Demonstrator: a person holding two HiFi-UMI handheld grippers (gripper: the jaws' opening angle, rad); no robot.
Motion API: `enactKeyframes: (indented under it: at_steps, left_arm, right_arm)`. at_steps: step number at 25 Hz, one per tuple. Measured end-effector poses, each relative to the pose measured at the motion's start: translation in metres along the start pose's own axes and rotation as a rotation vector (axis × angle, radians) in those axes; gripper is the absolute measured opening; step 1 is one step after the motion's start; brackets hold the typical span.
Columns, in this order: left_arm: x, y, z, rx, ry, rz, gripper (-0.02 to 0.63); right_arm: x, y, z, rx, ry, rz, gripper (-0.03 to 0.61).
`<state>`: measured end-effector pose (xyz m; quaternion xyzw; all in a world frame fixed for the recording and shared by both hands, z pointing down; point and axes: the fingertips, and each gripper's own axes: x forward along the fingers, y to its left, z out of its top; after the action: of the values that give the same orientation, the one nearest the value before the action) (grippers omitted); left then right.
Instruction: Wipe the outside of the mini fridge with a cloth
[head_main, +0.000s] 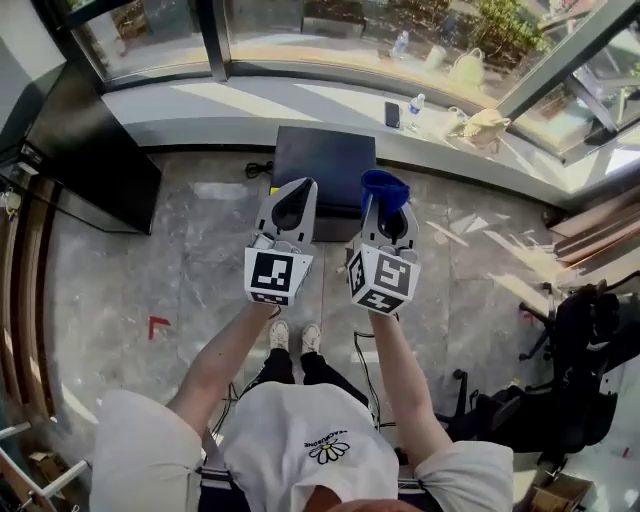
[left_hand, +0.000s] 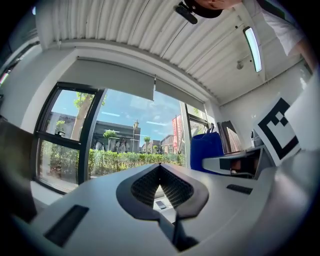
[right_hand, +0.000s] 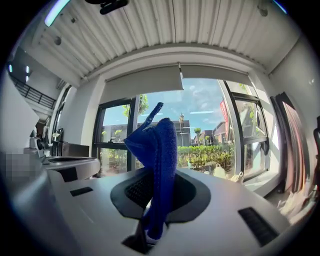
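The mini fridge (head_main: 322, 160) is a black box on the marble floor, against the window sill, straight ahead of the person's feet. Both grippers are held up side by side above it, pointing at the window. My right gripper (head_main: 385, 203) is shut on a blue cloth (head_main: 384, 187); in the right gripper view the cloth (right_hand: 159, 147) stands up from between the jaws and hides their tips. My left gripper (head_main: 298, 190) is shut with nothing in it, its jaw tips meeting (left_hand: 160, 168). From the left gripper view the cloth (left_hand: 206, 149) shows to the right.
A tall black cabinet (head_main: 95, 150) stands at the left wall. On the sill (head_main: 250, 105) lie a phone (head_main: 392, 114), a bottle (head_main: 416, 104) and bags (head_main: 485, 125). Black equipment (head_main: 580, 345) fills the right side. A cable (head_main: 258, 169) lies left of the fridge.
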<state>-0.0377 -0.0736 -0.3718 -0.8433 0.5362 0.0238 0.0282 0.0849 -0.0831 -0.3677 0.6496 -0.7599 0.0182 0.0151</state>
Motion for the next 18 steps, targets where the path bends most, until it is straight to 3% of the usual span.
enactKeyframes:
  at_steps: [5,18]
  left_arm:
    - [-0.022,0.009,0.028,-0.026,-0.026,0.038,0.005]
    - [-0.041,-0.003,0.031,-0.016,-0.015,0.019,0.005]
  right_arm:
    - [-0.017,0.006,0.037,-0.019,-0.032,-0.003,0.072]
    - [-0.037,0.028,0.048,0.030,-0.056,0.022,0.072]
